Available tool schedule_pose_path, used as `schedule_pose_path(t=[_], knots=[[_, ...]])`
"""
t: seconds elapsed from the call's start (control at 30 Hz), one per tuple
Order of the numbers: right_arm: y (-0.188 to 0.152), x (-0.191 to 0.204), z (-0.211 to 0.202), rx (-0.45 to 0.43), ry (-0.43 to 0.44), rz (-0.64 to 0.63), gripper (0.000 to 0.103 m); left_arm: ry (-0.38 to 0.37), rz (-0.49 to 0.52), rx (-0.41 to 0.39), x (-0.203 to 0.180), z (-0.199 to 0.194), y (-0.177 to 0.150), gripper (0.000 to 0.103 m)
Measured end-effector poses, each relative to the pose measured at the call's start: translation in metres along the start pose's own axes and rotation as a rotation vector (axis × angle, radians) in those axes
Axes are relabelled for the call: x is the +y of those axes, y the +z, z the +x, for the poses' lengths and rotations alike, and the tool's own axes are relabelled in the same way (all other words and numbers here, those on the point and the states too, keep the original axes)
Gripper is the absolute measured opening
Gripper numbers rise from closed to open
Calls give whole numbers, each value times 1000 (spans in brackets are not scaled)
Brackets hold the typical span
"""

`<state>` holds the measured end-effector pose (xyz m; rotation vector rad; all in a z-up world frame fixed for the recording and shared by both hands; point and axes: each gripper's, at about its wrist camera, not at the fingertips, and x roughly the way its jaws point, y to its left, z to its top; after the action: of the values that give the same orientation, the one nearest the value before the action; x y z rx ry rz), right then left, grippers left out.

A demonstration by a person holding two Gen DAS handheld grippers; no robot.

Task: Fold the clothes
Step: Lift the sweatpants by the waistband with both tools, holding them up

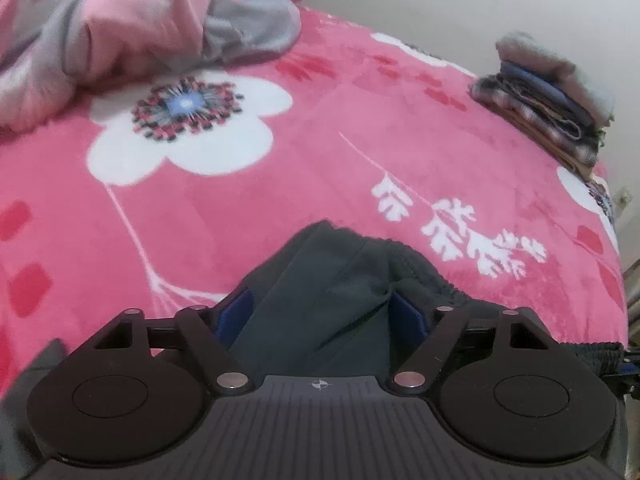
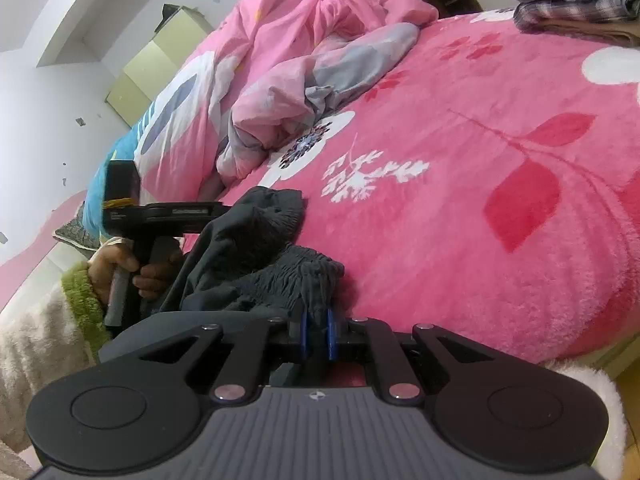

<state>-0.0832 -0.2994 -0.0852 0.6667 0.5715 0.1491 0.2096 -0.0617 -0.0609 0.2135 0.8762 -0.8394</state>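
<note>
On a pink flowered blanket [image 1: 320, 152], toward its near edge, a dark grey garment [image 2: 256, 256] is held up between the two tools. At the left, a hand [image 2: 120, 268] in a cream sleeve with a green cuff is seen on the handle of the left gripper [image 1: 320, 316]; its blue pads are set fairly wide, with folded cloth bunched between them. Further right, the right gripper [image 2: 316, 336] is pressed nearly together, pinching the gathered waistband. Beyond, a crumpled pink quilt [image 1: 132, 28] is seen at the left, and a stack of folded clothes [image 1: 548, 104] at the far right.
</note>
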Motion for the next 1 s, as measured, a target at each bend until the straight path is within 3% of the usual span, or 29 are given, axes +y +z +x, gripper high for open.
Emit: schedule_pose_path(t=[0.1,0.13,0.23,0.33,0.43,0.57,0.8,1.0], knots=[[0,3,-1,11,4,-11,13,0,1,-31,-2,-1,-3,42],[0,4,-2,19,9,-10,13,5,0,-45,-3,-4,-4,30],[1,6,-1,53,61,11,20,26,-8,-100,-5,-22,-7,16],[1,6,8,86,110,55,25,49,-16,-158,-8,-42,-9,12],[3,10,15,73,82,47,16,78,-37,-228,-8,-71,-13,11],[9,37,12,13,-33,-128,10,132,-73,-331,-5,-127,-28,11],[50,107,-8,-226,-109,-439,10,193,-116,-544,-18,-217,-56,11],[82,195,-45,-488,-87,-707,10,242,-149,-735,-32,-294,-79,11]])
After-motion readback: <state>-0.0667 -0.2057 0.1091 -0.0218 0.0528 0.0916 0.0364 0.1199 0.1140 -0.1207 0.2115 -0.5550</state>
